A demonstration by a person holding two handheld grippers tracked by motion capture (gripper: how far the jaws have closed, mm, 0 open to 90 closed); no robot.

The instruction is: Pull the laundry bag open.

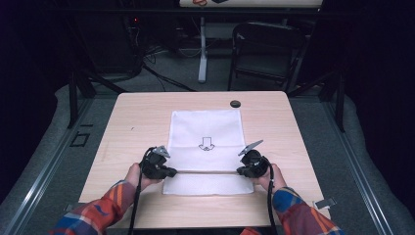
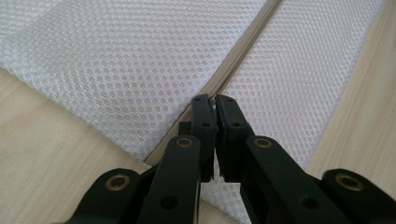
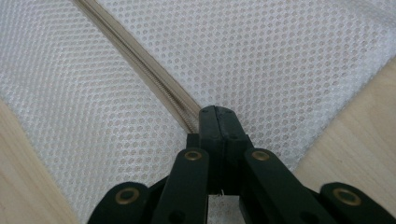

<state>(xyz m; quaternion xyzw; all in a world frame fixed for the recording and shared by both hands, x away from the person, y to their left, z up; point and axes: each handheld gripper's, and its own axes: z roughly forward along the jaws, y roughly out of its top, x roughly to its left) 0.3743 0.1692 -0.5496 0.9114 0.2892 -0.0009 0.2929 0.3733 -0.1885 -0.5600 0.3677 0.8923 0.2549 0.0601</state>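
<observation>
- High view: white mesh bag [image 1: 206, 142] lies flat, centred on the wooden table [image 1: 132, 122].
- Left gripper [image 1: 172, 172] pinches the bag's zipper [image 2: 233, 65] edge, jaws closed.
- Right gripper [image 1: 240, 171] likewise, opposite end.

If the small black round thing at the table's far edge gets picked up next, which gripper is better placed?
Right, probably. The black round thing lies right of the table's middle, nearer the right gripper; the left gripper would have to cross the mesh bag.

Mesh bag [image 1: 206, 131] mid-table [image 1: 132, 122], disc [image 1: 235, 103] behind it.
</observation>
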